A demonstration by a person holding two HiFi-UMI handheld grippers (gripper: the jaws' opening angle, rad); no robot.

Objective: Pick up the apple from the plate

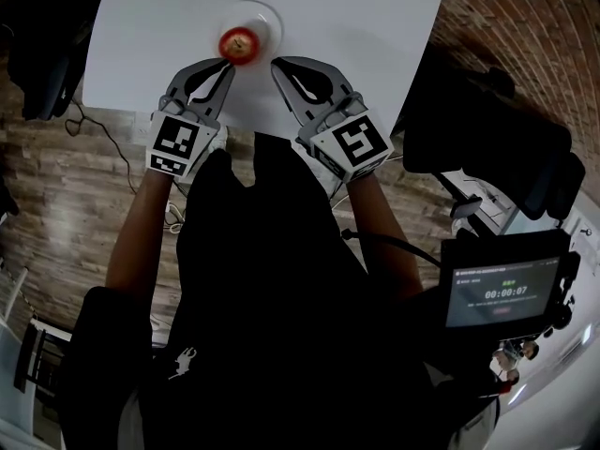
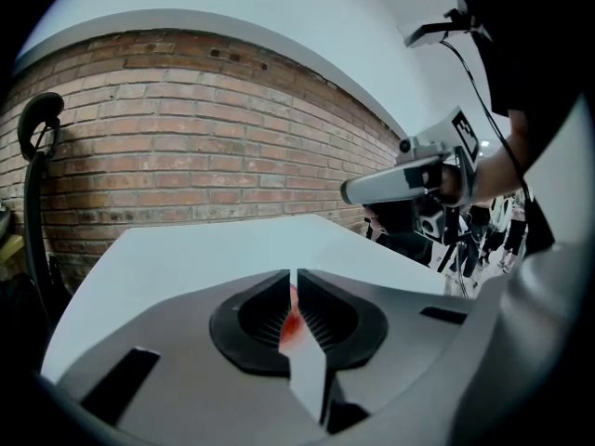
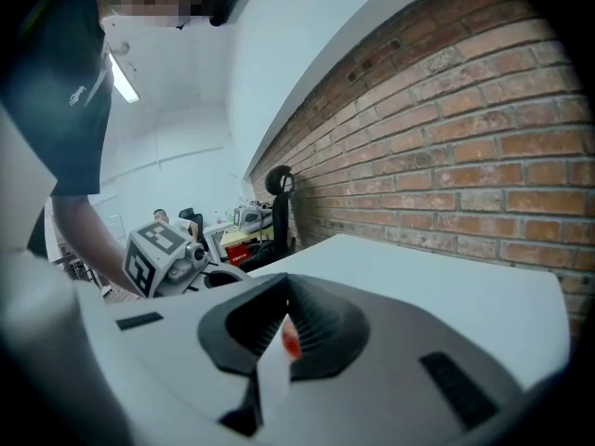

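Red apple [image 1: 239,44] upright on plate [image 1: 269,17]

Your head camera looks steeply down from well above onto the table [image 1: 375,26] at 12 o'clock. Each gripper camera sits close behind its own jaws, looking low across that tabletop toward the brick wall [image 2: 186,137]. The left one catches the right gripper [image 2: 409,182] at 3 o'clock; the right one catches the left gripper [image 3: 158,254] at 9 o'clock. All three views share the table and the apple [image 1: 238,43].
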